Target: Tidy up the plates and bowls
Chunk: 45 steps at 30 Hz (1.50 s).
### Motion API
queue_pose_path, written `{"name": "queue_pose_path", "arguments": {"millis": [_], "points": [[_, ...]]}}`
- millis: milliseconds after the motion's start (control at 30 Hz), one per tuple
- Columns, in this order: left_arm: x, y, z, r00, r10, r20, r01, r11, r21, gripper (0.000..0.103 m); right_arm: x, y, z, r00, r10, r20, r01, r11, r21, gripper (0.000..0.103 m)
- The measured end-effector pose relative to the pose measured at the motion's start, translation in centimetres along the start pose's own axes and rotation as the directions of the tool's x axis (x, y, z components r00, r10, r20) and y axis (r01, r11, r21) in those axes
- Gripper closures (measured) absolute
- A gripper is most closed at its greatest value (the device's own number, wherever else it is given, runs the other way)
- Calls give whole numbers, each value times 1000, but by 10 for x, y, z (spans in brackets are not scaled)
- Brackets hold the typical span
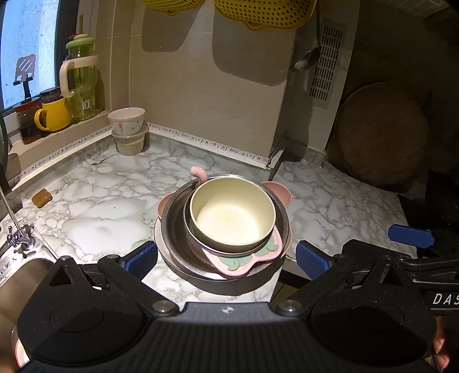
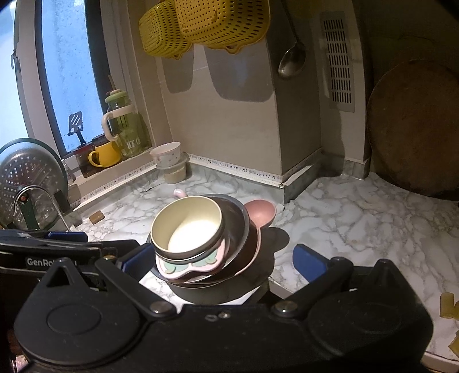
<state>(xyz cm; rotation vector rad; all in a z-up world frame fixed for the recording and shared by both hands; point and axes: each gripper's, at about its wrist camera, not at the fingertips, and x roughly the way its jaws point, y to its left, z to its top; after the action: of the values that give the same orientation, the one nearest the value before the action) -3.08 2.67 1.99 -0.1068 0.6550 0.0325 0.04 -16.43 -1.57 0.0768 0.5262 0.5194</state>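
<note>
My left claw [image 1: 226, 259]: spread wide, blue pads apart, nothing between them; it hangs just short of the stack.
My right claw [image 2: 223, 262]: also spread wide and empty, close beside my left one; its blue tip [image 1: 410, 235] shows at my left claw's right.
Stack, just ahead of both claws: a cream bowl [image 1: 232, 213] sits tilted in a steel bowl [image 1: 279, 218], over a pink plate with ears [image 1: 279, 192], all on the marble counter [image 1: 100, 206] near its front edge.
Left of the claws: sink [image 1: 25, 272] and tap [image 1: 17, 235].
Farther, left corner: a white flowered bowl [image 1: 126, 120] on a lidded tub [image 1: 130, 142].
Beyond, on the sill: yellow mug [image 1: 54, 114], green jar [image 1: 83, 83].
Far right: round wooden board [image 1: 381, 137] leaning on the wall.
Above: yellow colanders [image 2: 206, 25], hanging ladle [image 2: 292, 61].
</note>
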Motion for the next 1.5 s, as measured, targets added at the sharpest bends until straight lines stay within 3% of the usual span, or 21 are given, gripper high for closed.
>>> {"name": "queue_pose_path", "arguments": {"millis": [1000, 1500], "points": [[-4, -3, 7, 998, -7, 56, 8, 1000, -15, 0, -6, -1, 7, 999, -7, 45, 8, 1000, -20, 0], [9, -2, 9, 999, -36, 29, 37, 999, -37, 0, 1, -4, 13, 999, -22, 37, 23, 999, -38, 0]]}}
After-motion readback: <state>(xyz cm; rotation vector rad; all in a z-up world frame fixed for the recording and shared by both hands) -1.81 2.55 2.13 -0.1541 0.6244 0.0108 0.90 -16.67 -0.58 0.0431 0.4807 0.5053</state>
